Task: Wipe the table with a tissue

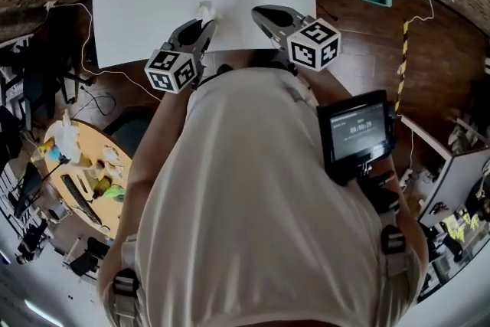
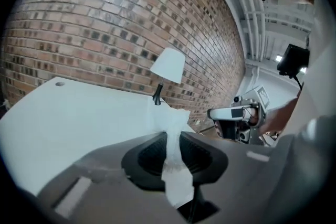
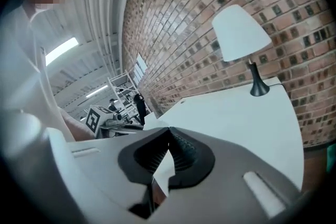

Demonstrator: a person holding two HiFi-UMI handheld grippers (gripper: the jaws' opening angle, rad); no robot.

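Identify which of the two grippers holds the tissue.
The left gripper: its jaws clamp the white tissue, while the right gripper has its jaws shut with nothing between.

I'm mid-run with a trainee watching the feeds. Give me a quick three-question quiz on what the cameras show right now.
1. True or false: the left gripper is shut on the tissue.
2. What stands at the far edge of the table, by the brick wall?
A. a lamp
B. a kettle
C. a vase
3. Fill in: the right gripper is empty, and its jaw tips are ____.

Key
1. True: the tissue is pinched between its jaws.
2. A.
3. Together.
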